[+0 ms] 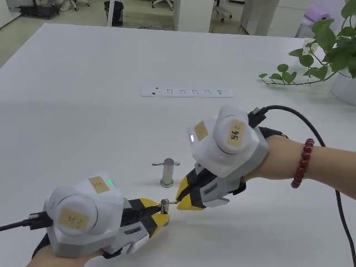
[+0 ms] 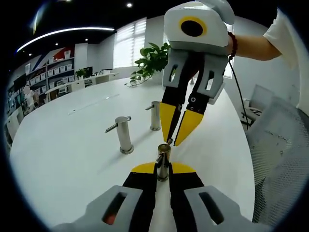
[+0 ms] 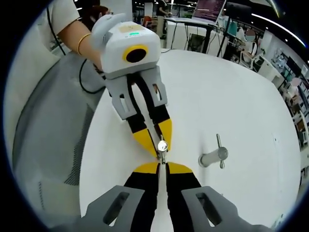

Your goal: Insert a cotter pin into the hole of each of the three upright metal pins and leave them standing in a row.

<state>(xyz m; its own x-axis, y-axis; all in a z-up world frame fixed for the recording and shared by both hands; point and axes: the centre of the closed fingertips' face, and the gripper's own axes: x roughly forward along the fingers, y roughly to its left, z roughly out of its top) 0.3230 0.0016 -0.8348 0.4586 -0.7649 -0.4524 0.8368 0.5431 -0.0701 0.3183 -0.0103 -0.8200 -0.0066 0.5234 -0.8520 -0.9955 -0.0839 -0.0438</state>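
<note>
Here we go, both tools meeting low over the white table [image 1: 83, 83]. The left gripper [image 1: 158, 212] has its yellow-tipped jaws pressed tight around a short silver cylindrical metal pin [image 1: 164, 205], holding it upright just off the near edge. In the left gripper view that same grip is plain, with the left gripper [image 2: 163, 169] clamped on the pin's lower body [image 2: 163, 159]. Coming in from the other side, the right gripper [image 1: 182, 201] has its tips closed nearly together, and in the right gripper view they pinch a thin silver cotter pin [image 3: 162, 155] whose far end touches the top of the held pin [image 3: 162, 145]. The right gripper [image 2: 176, 138] hangs directly above that pin top. Just beyond stands a second silver metal pin [image 1: 167, 173] with a cross piece through its head [image 2: 124, 136], and a third silver metal pin [image 2: 154, 116] stands behind it, fitted likewise. Farther back lie a white power strip [image 1: 186, 92] and a green leafy plant [image 1: 328, 50]; a dark red bead bracelet [image 1: 302, 163] circles the right wrist.
</note>
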